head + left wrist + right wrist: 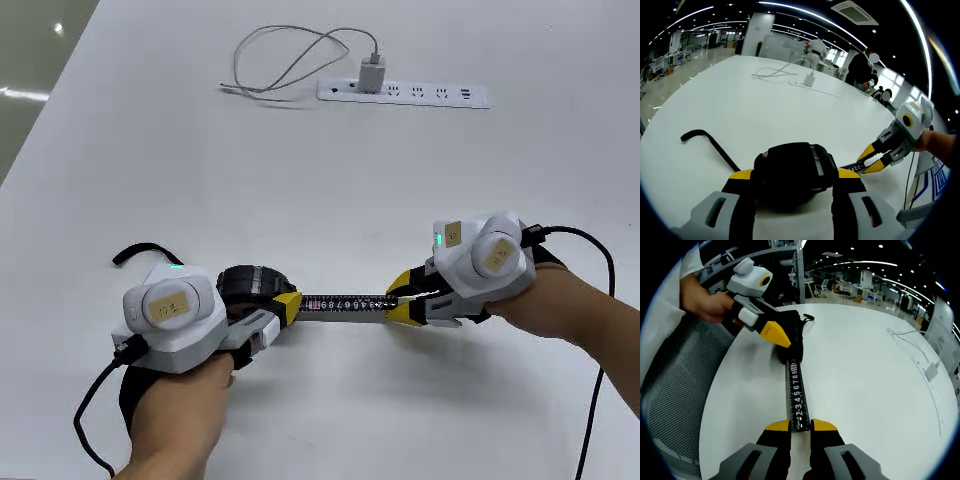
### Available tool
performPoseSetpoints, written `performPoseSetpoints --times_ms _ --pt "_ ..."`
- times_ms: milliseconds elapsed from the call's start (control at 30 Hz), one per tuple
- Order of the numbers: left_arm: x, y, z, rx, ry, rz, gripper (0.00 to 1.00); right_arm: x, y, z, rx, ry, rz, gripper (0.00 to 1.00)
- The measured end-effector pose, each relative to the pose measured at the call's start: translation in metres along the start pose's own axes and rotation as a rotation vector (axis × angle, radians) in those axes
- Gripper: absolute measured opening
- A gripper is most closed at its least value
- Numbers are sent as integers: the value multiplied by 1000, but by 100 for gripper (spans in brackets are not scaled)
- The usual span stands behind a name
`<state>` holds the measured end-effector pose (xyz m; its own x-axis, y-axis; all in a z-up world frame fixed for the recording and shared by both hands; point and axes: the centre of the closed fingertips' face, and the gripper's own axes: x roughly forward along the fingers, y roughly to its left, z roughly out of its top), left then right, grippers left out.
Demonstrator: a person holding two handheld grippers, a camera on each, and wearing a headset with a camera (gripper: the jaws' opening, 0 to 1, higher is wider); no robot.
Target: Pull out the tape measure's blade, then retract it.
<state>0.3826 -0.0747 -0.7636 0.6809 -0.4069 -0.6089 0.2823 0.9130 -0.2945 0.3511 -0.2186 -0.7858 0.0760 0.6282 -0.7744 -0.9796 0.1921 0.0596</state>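
- Tape measure case (255,285): black
- Blade (345,302): dark, white numerals, red mark
- Left gripper (272,302), right gripper (402,298): white bodies, yellow jaw tips
- Table (300,180), power strip (430,94): white

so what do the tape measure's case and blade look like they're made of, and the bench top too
The case is matte black with moulded grooves, so likely plastic, perhaps rubber-coated. The blade is a thin, flat dark strip with printed white numerals, probably coated steel, though the look alone leaves that open. The bench top is smooth white with a faint sheen, likely laminate or painted board.
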Motion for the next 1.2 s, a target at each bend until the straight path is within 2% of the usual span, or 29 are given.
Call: performPoseSetpoints --times_ms 1200 --pt "0 1 1 -28 -12 -13 58 55 9 64 5 -98 57 10"
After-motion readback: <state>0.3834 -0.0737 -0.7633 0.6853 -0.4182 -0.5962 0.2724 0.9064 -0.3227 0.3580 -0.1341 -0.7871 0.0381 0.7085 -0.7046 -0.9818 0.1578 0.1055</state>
